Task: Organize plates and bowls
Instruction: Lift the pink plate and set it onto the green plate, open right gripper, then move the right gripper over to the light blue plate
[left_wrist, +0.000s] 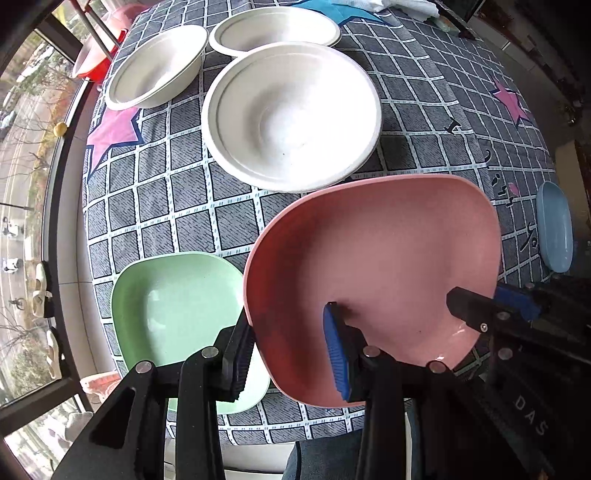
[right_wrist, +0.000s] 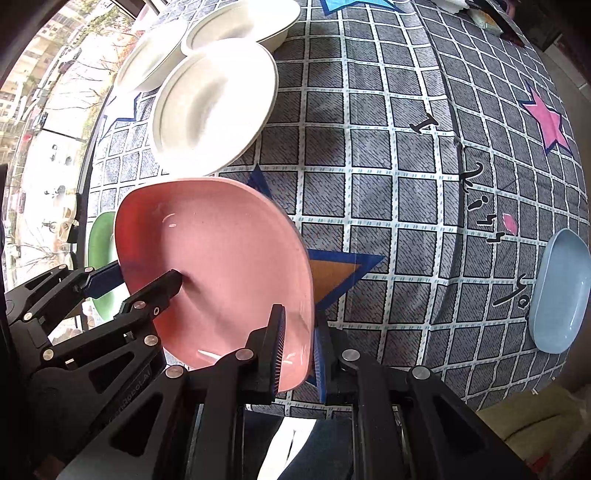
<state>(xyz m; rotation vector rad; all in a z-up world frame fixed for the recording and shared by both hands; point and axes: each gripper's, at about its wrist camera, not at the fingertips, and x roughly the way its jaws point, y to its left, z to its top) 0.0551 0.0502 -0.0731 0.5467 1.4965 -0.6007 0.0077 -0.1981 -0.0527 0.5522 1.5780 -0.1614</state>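
Note:
A pink squarish plate (left_wrist: 373, 266) is held above the table, tilted, by both grippers. My left gripper (left_wrist: 291, 350) straddles its left rim, one blue pad (left_wrist: 336, 354) inside the plate and the other finger outside. My right gripper (right_wrist: 299, 343) is shut on its right rim; it also shows in the left wrist view (left_wrist: 491, 302). The pink plate appears in the right wrist view (right_wrist: 218, 266). A green plate (left_wrist: 173, 310) lies on the table just left of it. A light blue plate (right_wrist: 561, 291) lies at the table's right edge. Three white bowls (left_wrist: 291, 114) (left_wrist: 159, 66) (left_wrist: 275, 29) stand at the far left.
The table (right_wrist: 369, 147) has a grey checked cloth with star prints. A window with a railing runs along the left. A red and pink basin (left_wrist: 92, 59) sits beyond the far left corner. White cloths (left_wrist: 399, 7) lie at the far edge.

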